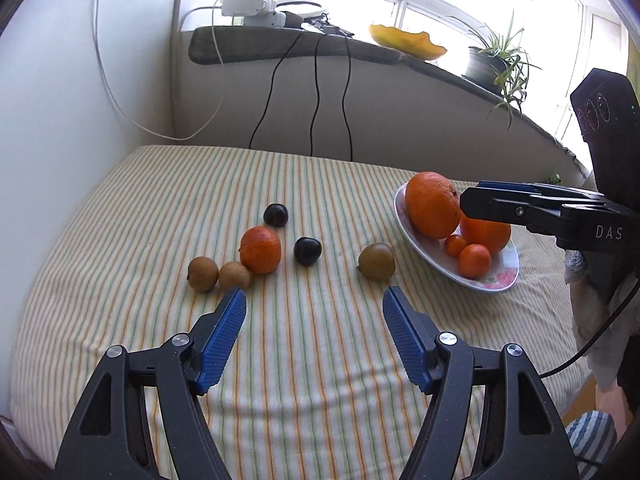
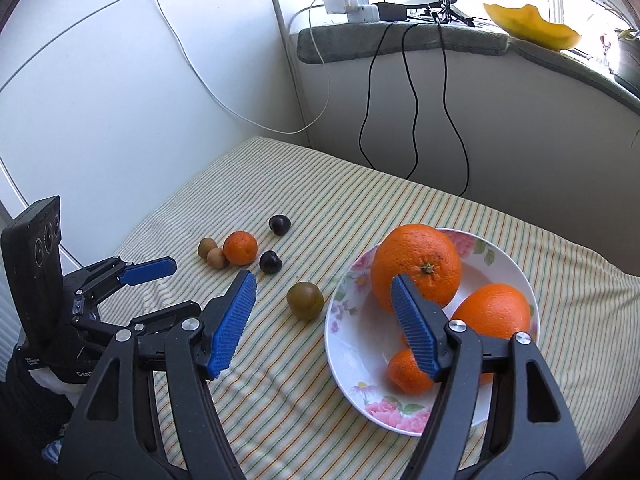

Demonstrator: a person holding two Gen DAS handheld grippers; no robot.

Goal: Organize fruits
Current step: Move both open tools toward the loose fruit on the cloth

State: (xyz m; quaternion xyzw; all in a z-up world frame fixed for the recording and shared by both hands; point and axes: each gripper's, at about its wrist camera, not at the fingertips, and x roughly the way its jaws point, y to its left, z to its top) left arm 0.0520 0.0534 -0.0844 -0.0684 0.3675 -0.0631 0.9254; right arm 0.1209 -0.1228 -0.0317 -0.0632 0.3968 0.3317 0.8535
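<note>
Left gripper [image 1: 314,300]: jaws apart, empty, aimed at loose fruit near the middle of the striped bed [image 1: 120,208]. Right gripper [image 2: 324,284]: jaws apart, nothing between, hanging over the plate's [image 2: 348,344] near rim. Nearest the left jaws: two brown fruits [image 1: 218,274] touching a tangerine [image 1: 261,249], two plums [image 1: 307,251] just behind, a green fruit [image 1: 377,261] beside the plate. Probably light, round, prone to rolling on soft bedding; plums smooth, bruisable. Best taken across the widest girth, gently.
</note>
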